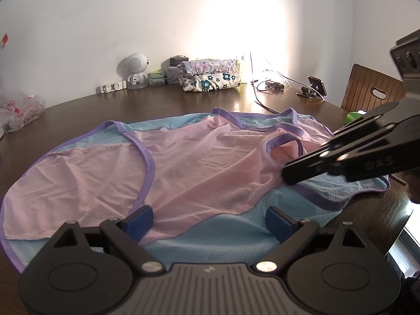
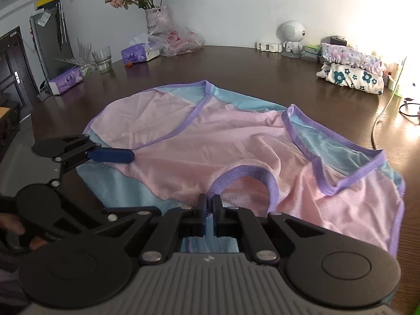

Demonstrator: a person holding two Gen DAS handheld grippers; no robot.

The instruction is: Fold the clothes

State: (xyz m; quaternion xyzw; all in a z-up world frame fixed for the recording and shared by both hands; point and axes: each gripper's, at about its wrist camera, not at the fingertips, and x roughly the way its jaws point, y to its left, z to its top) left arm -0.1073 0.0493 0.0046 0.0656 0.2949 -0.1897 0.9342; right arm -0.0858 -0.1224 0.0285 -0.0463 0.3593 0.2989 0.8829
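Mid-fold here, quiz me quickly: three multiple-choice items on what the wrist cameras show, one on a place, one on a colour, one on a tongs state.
1. Where is the folded floral stack?
A. by the wall at the table's far edge
B. on the chair
C. under the garment

2. What colour is the trim on the pink and blue garment?
A. green
B. purple
C. white

3. How do the right tongs stand?
A. wide open
B. off the cloth
C. shut on the garment

Key: 1 A, it sits near the white robot figure. 2 B, purple banding edges each opening. 3 C, cloth shows between the closed pads; the left tongs are open.
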